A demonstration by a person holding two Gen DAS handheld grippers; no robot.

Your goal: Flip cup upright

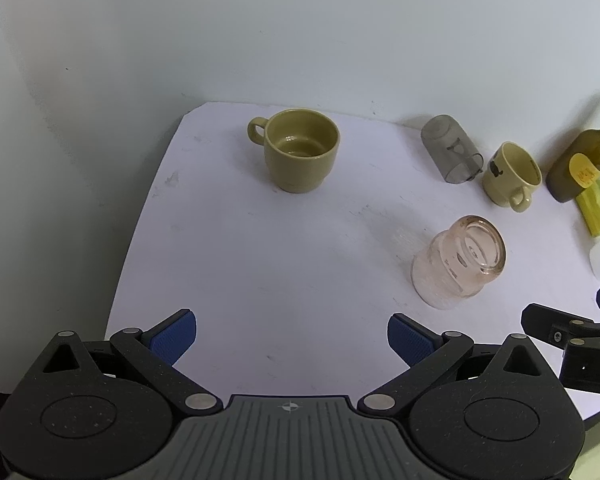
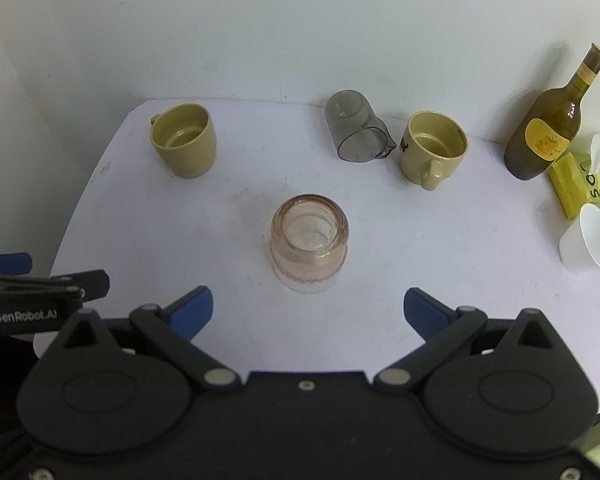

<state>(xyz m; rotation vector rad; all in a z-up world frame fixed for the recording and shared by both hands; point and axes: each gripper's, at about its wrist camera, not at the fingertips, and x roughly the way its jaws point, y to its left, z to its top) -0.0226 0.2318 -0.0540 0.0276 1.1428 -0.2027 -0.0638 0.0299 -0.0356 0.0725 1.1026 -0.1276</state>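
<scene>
Both grippers hanging wide and empty over the white counter [image 2: 440, 240], one cup left on its side.

The right gripper [image 2: 308, 308] is hovering nearest the upright pink glass jar [image 2: 309, 242] at 12 o'clock; the left gripper [image 1: 292, 338], marked "GenRobot.AI", is sitting at 9 o'clock. Farther back, the grey clear cup [image 2: 356, 130] is lying tipped, mouth toward 5 o'clock, base toward 11, closer to the right gripper. Two olive mugs [image 2: 185, 140] [image 2: 432, 148] are standing upright; a yellow-labelled bottle [image 2: 548, 132] is standing at 2 o'clock, writing unreadable.
</scene>
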